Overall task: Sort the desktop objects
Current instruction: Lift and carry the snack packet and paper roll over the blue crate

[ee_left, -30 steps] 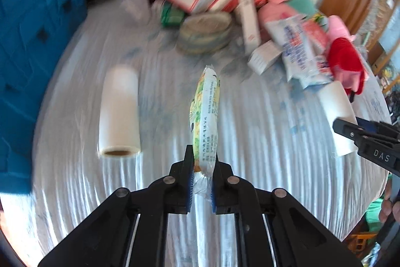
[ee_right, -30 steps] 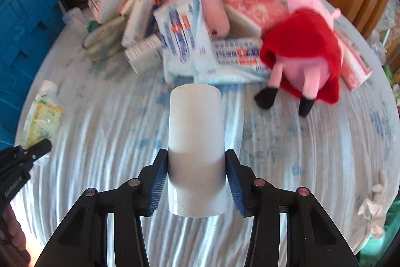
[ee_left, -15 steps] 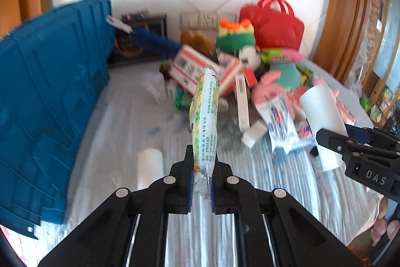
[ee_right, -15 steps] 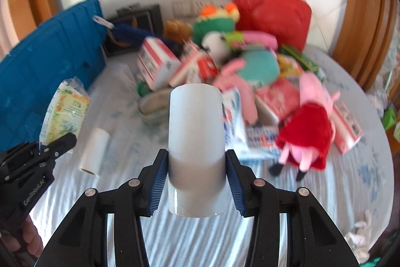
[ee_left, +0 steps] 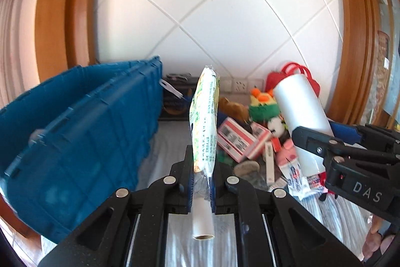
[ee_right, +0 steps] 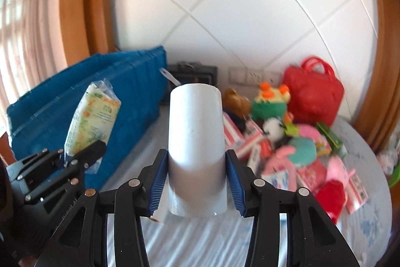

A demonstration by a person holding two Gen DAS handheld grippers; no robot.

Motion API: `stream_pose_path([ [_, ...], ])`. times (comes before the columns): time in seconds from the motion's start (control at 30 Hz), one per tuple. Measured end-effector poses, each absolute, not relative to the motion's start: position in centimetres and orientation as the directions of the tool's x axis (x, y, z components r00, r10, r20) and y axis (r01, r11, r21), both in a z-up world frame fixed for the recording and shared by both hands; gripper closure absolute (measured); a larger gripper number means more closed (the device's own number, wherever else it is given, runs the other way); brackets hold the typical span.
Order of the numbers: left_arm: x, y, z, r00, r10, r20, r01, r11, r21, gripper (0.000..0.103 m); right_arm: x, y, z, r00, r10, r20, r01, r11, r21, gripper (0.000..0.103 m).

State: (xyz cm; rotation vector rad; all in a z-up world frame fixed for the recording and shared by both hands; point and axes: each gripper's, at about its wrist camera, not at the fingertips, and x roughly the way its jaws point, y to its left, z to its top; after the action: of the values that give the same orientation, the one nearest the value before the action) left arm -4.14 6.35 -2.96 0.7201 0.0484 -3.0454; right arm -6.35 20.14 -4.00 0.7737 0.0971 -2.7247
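My left gripper (ee_left: 202, 179) is shut on a green-and-white snack packet (ee_left: 204, 126) and holds it upright, high above the table. The packet also shows in the right wrist view (ee_right: 92, 116), in front of the blue crate (ee_right: 105, 91). My right gripper (ee_right: 196, 179) is shut on a white roll (ee_right: 196, 142) and holds it up in the air. That roll shows in the left wrist view (ee_left: 301, 116) to the right. A second white roll (ee_left: 202, 222) lies on the table below my left gripper.
A big blue crate (ee_left: 75, 137) stands at the left. A pile of plush toys, boxes and packets (ee_right: 287, 131) with a red bag (ee_right: 312, 94) fills the back right of the striped tablecloth (ee_right: 200, 242). A tiled wall is behind.
Both grippers have lifted their objects from the table and tilted upward. The views now show the wall and the crate's top, not the tabletop.
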Motion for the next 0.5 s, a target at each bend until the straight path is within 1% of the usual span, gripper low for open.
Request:
stream_pose_path([
  [0.1, -3.3, 3.9, -1.3, -0.913, -0.053, -0.405, 0.065, -0.998, -0.016, 0.093, -6.4, 16.9, -2.1, -0.815, -0.313, -0.487, 0.354, -0.935, 0.009, 0.058],
  [0.3, -1.7, -3.3, 2.0, -0.930, -0.155, -0.334, 0.176, -0.984, -0.034, 0.093, -6.8, 9.1, 1.3, -0.811, -0.405, -0.421, 0.446, -0.895, 0.001, 0.058],
  [0.4, -1.6, -7.7, 3.0, -0.920, -0.223, -0.323, 0.246, -0.969, -0.030, 0.093, -7.0, 5.2, 2.3, -0.796, -0.448, -0.407, 0.490, -0.872, 0.000, 0.058],
  [0.5, -1.8, -12.0, 3.2, -0.897, -0.284, -0.339, 0.310, -0.950, -0.023, 0.093, -7.4, 0.6, 2.8, -0.778, -0.480, -0.405, 0.529, -0.849, -0.010, 0.058],
])
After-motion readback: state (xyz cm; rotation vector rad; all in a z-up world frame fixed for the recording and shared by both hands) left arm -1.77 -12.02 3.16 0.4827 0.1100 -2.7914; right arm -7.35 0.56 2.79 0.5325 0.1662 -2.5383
